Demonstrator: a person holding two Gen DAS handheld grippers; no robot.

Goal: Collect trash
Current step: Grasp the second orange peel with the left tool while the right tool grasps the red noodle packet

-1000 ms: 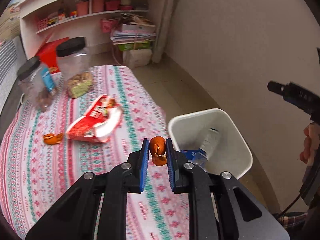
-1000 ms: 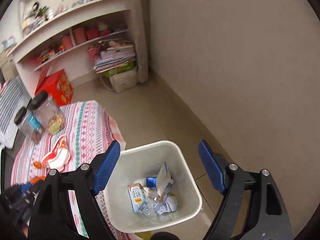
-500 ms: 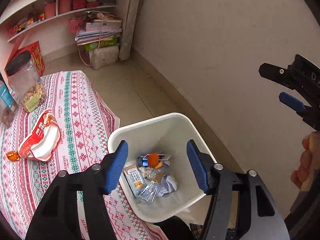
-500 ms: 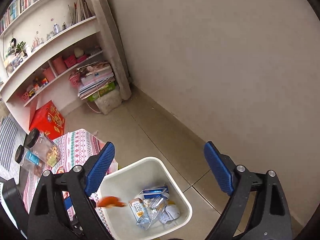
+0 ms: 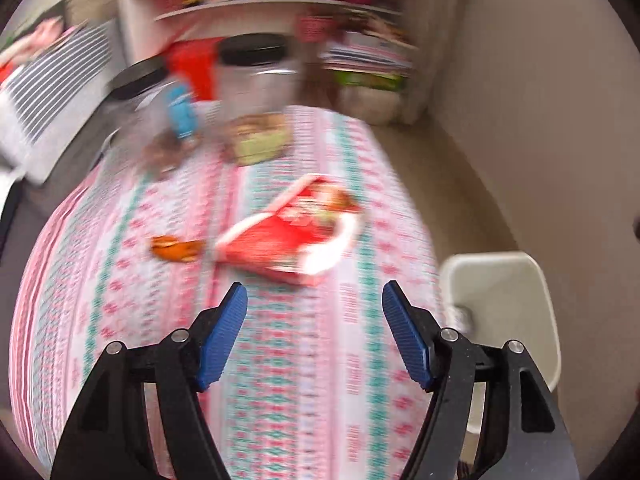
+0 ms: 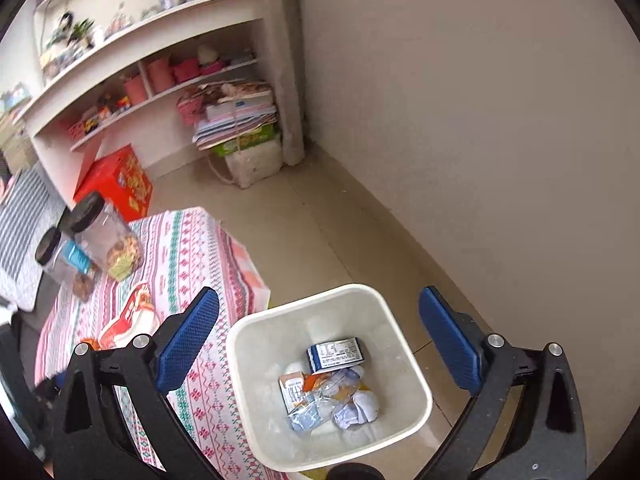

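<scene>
My left gripper hangs over the patterned tablecloth, jaws opening with nothing between them; this view is motion-blurred. Just beyond it lies a red snack bag, and left of that an orange peel. The white bin stands at the right past the table edge. My right gripper hovers above the white bin, jaws opening wide and empty. Inside the bin lie cartons, a crushed plastic bottle, crumpled paper and an orange peel. The red snack bag shows on the table at left.
Two clear jars with black lids stand at the table's far end. A red box sits on the floor before white shelves; a stack of papers rests by the wall. A striped cushion is at left.
My left gripper opened over the bin and dropped the orange peel in, then swung back left over the table. My right gripper's jaws widened above the bin.
</scene>
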